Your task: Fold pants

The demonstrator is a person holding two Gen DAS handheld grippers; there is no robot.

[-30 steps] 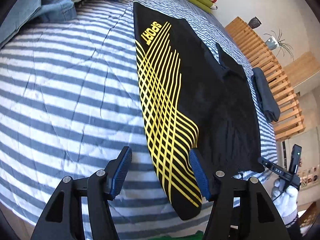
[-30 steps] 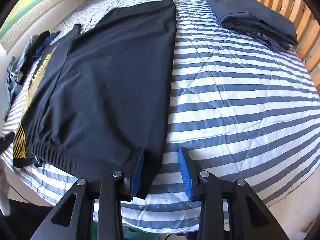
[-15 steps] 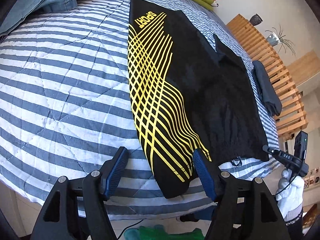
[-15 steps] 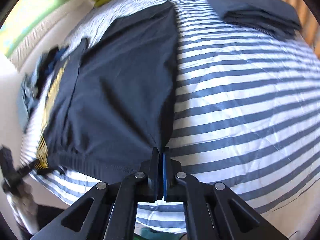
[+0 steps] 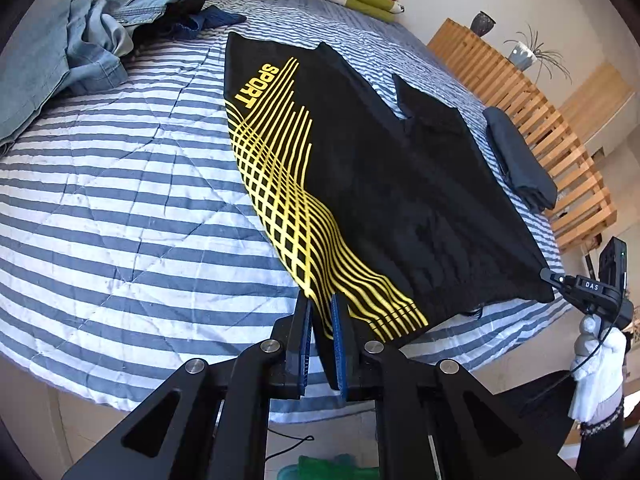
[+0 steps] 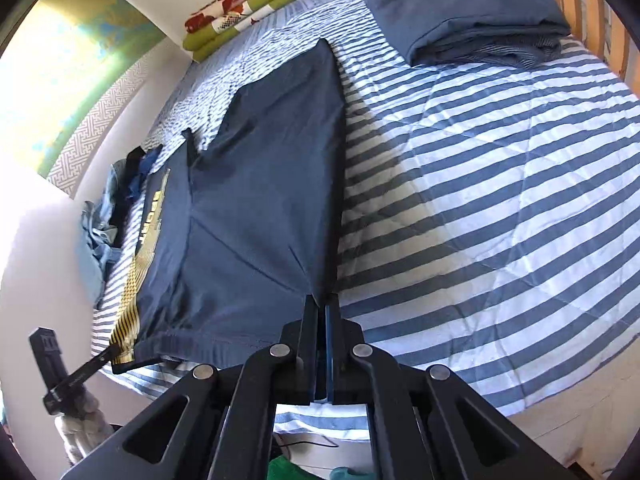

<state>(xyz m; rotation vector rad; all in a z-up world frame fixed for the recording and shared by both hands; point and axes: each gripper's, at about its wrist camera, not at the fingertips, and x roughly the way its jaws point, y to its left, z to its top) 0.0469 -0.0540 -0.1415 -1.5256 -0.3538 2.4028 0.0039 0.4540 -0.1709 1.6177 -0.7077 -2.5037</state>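
Both grippers clamped on pants waistband corners at bed edge: left gripper striped side, right gripper plain side. Legs run lengthwise away toward pillows.

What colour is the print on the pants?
Yellow on black pants; clearest in the left wrist view.

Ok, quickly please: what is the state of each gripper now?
Left gripper: shut on the pants.
Right gripper: shut on the pants.

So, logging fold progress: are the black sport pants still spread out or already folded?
Spread out: the black sport pants lie flat, full length, on the striped bed. Each hand-held gripper, left and right, pinches a waistband corner.
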